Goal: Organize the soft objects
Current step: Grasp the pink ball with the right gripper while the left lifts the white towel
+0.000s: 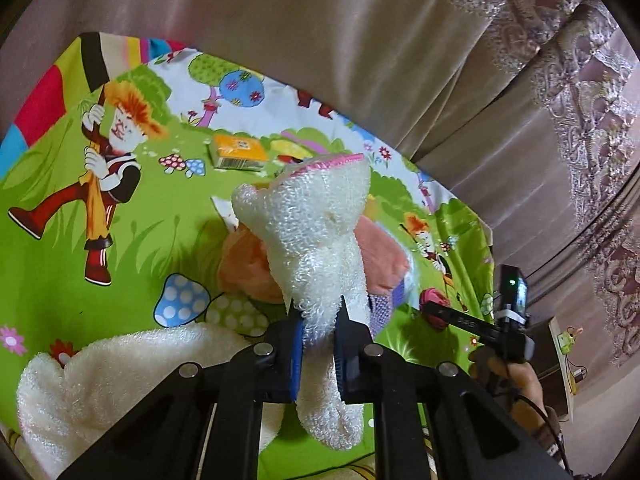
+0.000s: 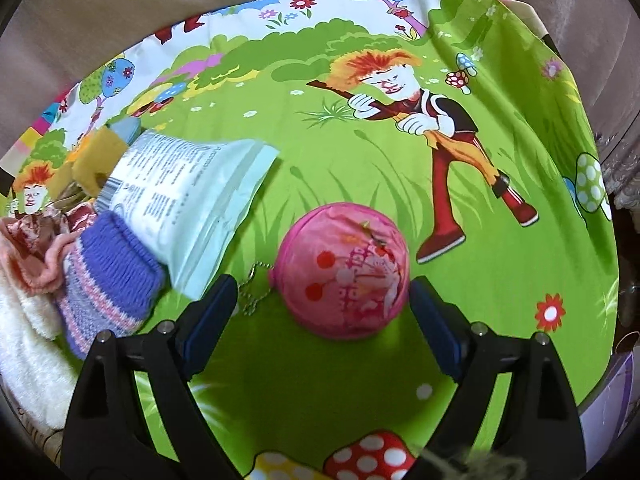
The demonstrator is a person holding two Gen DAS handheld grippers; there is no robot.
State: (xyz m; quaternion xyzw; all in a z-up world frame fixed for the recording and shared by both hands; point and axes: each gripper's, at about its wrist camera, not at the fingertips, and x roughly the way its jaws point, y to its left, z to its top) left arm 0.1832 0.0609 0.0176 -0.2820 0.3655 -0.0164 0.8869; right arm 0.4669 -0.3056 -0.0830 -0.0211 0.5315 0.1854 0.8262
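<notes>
Pinched between the left gripper [image 1: 319, 334], a fuzzy white sock [image 1: 316, 240] is held above the cartoon cloth [image 1: 60, 184]. A pink round pouch [image 2: 344, 270] is flanked by the wide-spread right gripper [image 2: 320, 312]; its slick, domed surface could be squeezed out sideways.

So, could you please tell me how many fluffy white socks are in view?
2: one fluffy white sock with a pink cuff is clamped in the left hand-held gripper; the other lies on the cartoon sheet at lower left. More may be hidden.
</notes>
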